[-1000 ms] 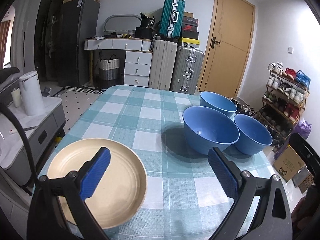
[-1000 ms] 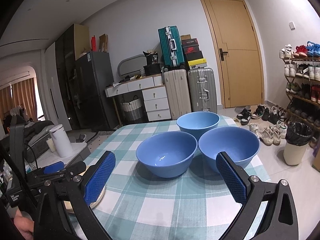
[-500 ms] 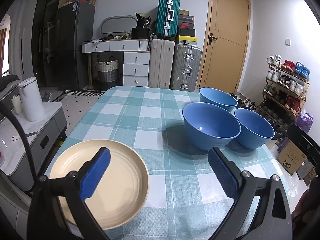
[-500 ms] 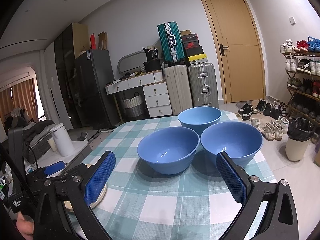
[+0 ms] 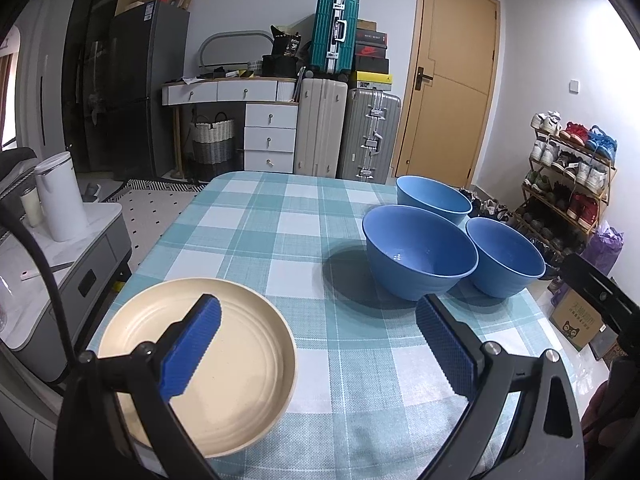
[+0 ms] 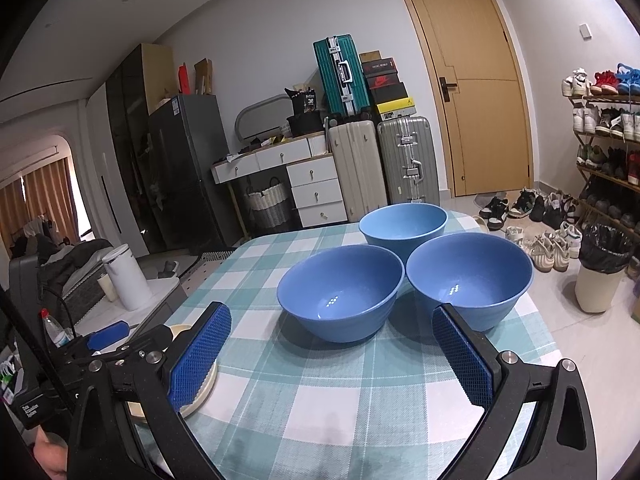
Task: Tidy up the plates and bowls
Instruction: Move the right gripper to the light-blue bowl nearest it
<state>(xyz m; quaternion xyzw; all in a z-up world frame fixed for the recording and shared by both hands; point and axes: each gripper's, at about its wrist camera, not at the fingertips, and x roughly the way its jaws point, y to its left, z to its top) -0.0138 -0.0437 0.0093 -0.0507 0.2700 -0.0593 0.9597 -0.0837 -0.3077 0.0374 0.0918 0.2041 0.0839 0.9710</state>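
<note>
On checked table (image 5: 280, 216), three bowls (image 5: 420, 256), plate (image 5: 240, 368)

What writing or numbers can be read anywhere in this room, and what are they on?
"36": on the black bag on the white desk.
Nike swoosh, no words: on the red shoebox atop the silver suitcase.
Cat face with print too small to read: on the cardboard box on the floor.
Label on the fridge: blurred.
Bowls and plate: no text.

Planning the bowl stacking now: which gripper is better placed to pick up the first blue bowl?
Probably the right gripper: it is open and faces the three round blue bowls, the nearest blue bowl just ahead. The left gripper, also open, sits by the round beige plate.
</note>
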